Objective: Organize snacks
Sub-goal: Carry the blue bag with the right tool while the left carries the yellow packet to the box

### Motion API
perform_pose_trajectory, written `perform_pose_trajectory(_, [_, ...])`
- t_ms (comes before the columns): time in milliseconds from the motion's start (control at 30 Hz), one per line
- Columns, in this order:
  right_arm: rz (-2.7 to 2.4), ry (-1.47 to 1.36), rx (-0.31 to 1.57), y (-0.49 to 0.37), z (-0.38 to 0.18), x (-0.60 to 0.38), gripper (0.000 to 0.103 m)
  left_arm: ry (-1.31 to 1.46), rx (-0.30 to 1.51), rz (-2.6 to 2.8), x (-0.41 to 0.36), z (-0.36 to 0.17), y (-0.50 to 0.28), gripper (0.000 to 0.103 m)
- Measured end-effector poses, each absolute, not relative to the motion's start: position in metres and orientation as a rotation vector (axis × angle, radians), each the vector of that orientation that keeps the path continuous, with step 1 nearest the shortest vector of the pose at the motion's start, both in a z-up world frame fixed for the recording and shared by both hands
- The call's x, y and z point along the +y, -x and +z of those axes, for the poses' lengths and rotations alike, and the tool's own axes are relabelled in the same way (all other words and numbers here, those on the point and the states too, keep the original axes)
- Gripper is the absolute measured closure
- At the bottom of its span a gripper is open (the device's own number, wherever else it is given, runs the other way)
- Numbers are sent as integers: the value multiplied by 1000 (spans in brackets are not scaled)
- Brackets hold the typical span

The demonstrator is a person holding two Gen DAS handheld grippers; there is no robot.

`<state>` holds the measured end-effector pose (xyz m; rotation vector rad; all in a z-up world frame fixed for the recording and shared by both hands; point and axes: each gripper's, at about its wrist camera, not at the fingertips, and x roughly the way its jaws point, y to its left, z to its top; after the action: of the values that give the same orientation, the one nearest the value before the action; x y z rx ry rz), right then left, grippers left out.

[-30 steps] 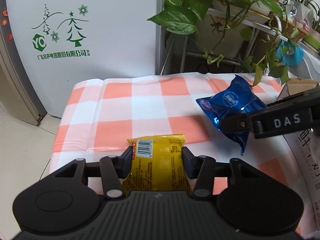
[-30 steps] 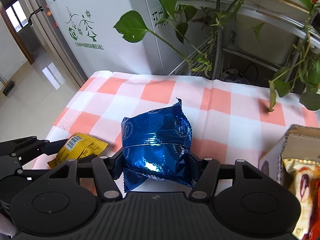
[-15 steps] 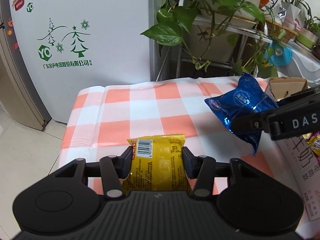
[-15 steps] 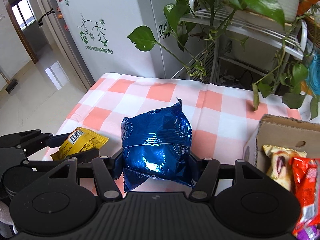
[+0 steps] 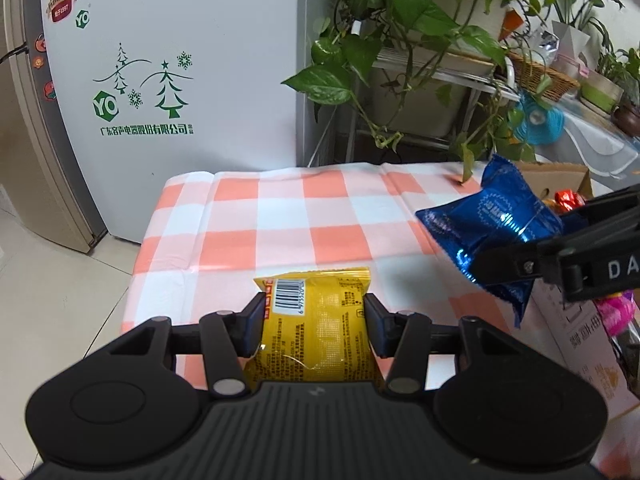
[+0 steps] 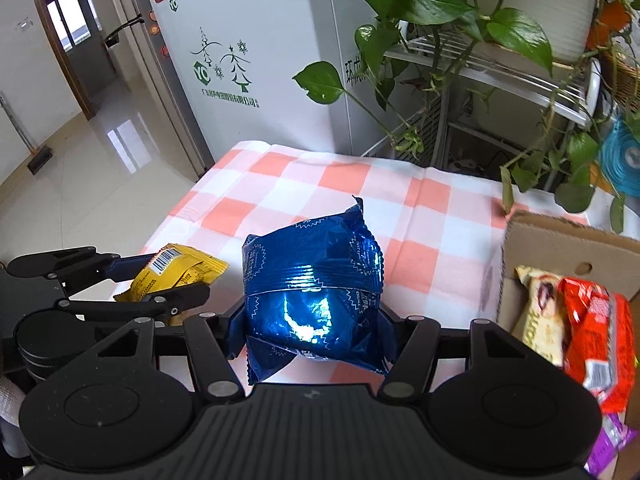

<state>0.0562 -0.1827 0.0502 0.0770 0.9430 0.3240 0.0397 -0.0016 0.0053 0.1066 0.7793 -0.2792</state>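
Cardboard box [image 6: 560,236] cut off at right edge, contents partly hidden; left gripper [image 5: 314,320] clamped on yellow packet [image 5: 316,320], right gripper [image 6: 312,332] clamped on blue packet [image 6: 312,288], both tilted down above checked tablecloth [image 5: 280,216]

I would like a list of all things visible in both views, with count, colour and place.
yellow packet: 1, yellow, in the left gripper
blue packet: 1, blue, in the right gripper
box: 1, brown cardboard, table's right side
snacks in box: several, red, cream, purple
tablecloth: 1, orange-white check
fridge: 1, white, behind the table
plants: several, green, on a rack
left gripper: 1, black, shut
right gripper: 1, black, shut
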Motion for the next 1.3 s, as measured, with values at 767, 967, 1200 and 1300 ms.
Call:
perform_pose_trajectory(767, [183,-141,866,3,78,-276,35,-101,696,-389,-65,25,28,54])
perform_pose_trajectory(967, [138,-181,836,11,84,-302,35,-99,675,-447,-99,36,35,54])
perform_pose_trajectory(1200, [99,-231,797,18,92,-331,34,-117,666,-519,-141,43,46,53])
perform_pose_trajectory(1300, [80,-259,786,19,94,-343,34,-118,666,-547,-158,44,51,53])
